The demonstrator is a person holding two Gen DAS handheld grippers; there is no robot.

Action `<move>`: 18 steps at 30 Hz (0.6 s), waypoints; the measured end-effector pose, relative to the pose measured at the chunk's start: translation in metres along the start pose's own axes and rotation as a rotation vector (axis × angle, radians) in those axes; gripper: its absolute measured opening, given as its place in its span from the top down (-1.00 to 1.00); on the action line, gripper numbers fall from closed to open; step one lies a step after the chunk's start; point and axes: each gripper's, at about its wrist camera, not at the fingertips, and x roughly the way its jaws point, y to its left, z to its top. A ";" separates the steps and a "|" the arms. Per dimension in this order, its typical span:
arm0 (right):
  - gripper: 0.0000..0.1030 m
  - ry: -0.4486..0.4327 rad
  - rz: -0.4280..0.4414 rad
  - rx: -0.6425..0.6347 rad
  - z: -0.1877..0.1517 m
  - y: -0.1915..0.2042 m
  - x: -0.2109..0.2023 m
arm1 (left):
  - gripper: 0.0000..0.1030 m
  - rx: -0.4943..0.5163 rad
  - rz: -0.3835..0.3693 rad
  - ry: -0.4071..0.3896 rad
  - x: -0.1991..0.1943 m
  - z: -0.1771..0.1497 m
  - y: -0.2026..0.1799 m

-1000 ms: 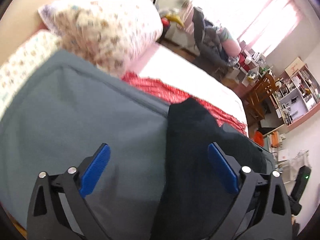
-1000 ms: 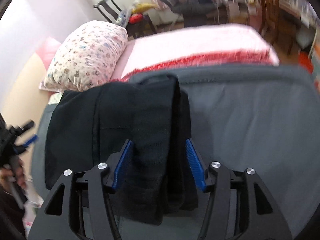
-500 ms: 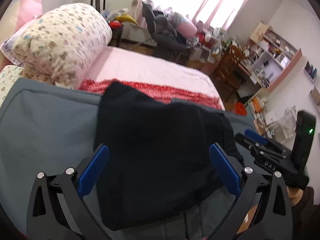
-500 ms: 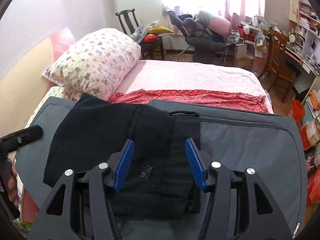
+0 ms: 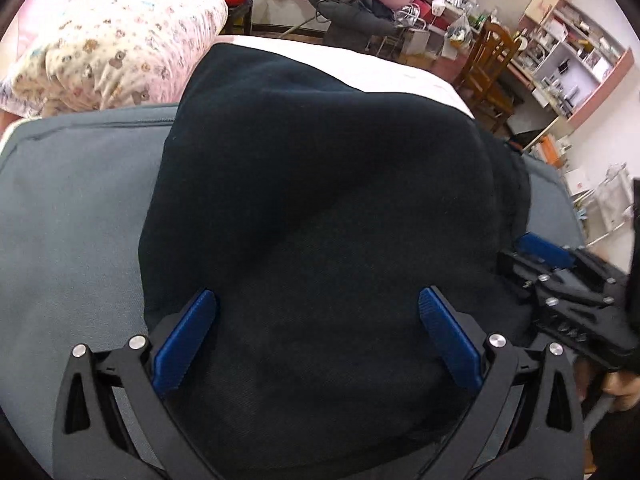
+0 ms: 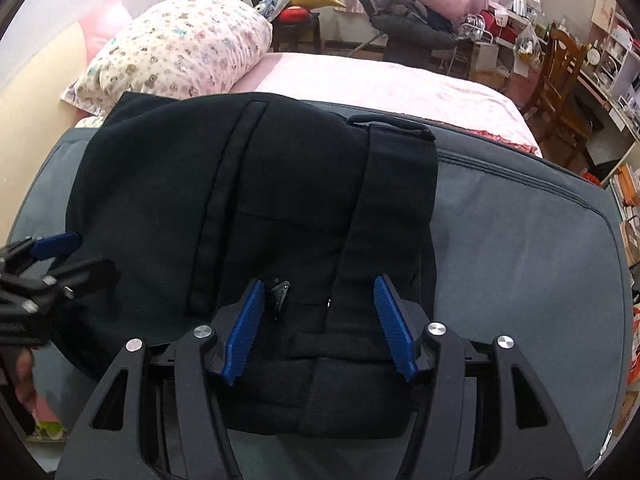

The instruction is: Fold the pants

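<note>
Probably a home bedroom: bed (image 6: pixel 384 84), pillow (image 6: pixel 180 52), cluttered shelves (image 5: pixel 572 52).

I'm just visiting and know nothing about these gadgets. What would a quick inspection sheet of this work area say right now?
Surface: a grey padded mat with a zip along its far edge, lying on a bed with a pink sheet.
Job's things: black pants folded into a compact bundle on the mat, belt loop and zip pull facing up.
Clutter: nothing seen on the mat besides the pants.
Grippers: left gripper open, blue pads wide over the pants; right gripper open over the waistband end.
Cables: nothing seen.
Surroundings: patterned pillow, wooden chair, dark chair piled with clothes, crowded shelves.
</note>
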 end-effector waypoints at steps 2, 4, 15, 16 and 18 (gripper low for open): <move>-0.20 -0.034 0.011 0.028 0.001 -0.005 -0.013 | -0.96 -0.009 -0.011 -0.029 -0.009 -0.001 0.000; -0.29 -0.100 0.026 0.071 -0.001 -0.011 -0.037 | -0.96 -0.024 -0.046 -0.105 -0.031 -0.008 0.000; -0.96 -0.383 -0.096 0.074 -0.074 0.012 -0.149 | -0.97 0.062 0.025 -0.467 -0.151 -0.089 -0.029; -0.97 -0.390 -0.107 0.074 -0.083 0.015 -0.154 | -0.97 0.066 0.032 -0.471 -0.154 -0.094 -0.031; -0.97 -0.403 -0.119 0.069 -0.095 0.020 -0.161 | -0.97 0.066 0.038 -0.495 -0.168 -0.112 -0.036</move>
